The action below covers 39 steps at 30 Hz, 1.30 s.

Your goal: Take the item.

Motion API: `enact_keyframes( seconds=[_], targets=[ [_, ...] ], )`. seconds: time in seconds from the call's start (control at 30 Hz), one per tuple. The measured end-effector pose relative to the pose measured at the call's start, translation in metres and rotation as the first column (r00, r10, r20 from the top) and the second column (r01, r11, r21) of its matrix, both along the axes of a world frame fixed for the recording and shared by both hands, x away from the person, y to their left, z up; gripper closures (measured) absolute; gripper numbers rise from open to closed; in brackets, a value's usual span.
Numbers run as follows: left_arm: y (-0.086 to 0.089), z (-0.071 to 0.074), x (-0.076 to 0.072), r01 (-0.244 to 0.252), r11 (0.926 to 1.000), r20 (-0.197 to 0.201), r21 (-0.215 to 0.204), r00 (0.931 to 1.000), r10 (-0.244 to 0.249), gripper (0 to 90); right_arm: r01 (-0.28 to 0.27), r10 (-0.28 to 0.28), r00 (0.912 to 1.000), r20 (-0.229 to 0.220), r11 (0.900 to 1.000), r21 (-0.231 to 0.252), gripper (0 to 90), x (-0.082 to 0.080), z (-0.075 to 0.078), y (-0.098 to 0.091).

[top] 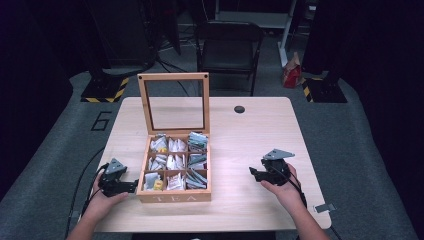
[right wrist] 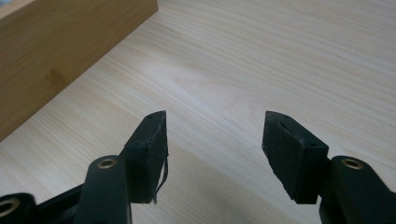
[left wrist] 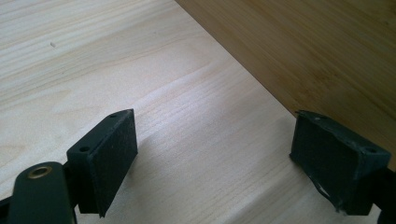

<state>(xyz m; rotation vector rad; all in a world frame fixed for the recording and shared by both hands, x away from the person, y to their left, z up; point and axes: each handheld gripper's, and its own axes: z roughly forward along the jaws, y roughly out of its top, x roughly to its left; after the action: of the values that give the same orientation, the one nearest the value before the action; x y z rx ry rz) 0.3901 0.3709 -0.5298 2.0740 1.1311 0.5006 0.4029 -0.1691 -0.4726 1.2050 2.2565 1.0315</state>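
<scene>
A wooden tea box (top: 173,196) marked TEA stands on the table with its glass-paned lid (top: 174,102) raised upright; its compartments hold several tea bags (top: 172,161). My left gripper (top: 134,186) rests on the table just left of the box, open, with bare wood between its pads (left wrist: 114,158) and the box wall (left wrist: 327,51) close to its right jaw. My right gripper (top: 252,171) hovers over the table to the right of the box, open with nothing between its pads (right wrist: 152,149). The box side (right wrist: 56,56) shows at the upper left of the right gripper view.
The light wooden table (top: 260,135) has a round cable hole (top: 239,109) near its far edge and a small metal clip (top: 324,207) at the front right corner. A black chair (top: 229,45) stands beyond the table on the grey floor.
</scene>
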Motion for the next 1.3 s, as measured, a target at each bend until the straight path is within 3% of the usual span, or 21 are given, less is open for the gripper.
enact_keyframes(
  seconds=[0.4, 0.73, 1.3],
  targets=[
    [0.000, 0.000, 0.000, 0.000, 1.0000, 0.000, 0.000, 1.0000, 0.000, 14.2, -0.037, 0.037, 0.9993, 0.000, 0.9989, 0.030, 39.5, -0.006, 0.022, 0.003],
    [0.000, 0.000, 0.000, 0.001, 1.0000, 0.000, 0.001, 1.0000, -0.001, 14.2, -0.097, 0.097, 0.9952, 0.012, 0.9947, 0.034, 39.7, -0.010, 0.042, 0.020],
    [0.000, 0.000, 0.000, 0.000, 1.0000, 0.000, 0.001, 1.0000, 0.000, 14.2, -0.171, 0.171, 0.9852, 0.017, 0.9842, 0.044, 42.0, -0.007, 0.052, 0.050]
  ],
)
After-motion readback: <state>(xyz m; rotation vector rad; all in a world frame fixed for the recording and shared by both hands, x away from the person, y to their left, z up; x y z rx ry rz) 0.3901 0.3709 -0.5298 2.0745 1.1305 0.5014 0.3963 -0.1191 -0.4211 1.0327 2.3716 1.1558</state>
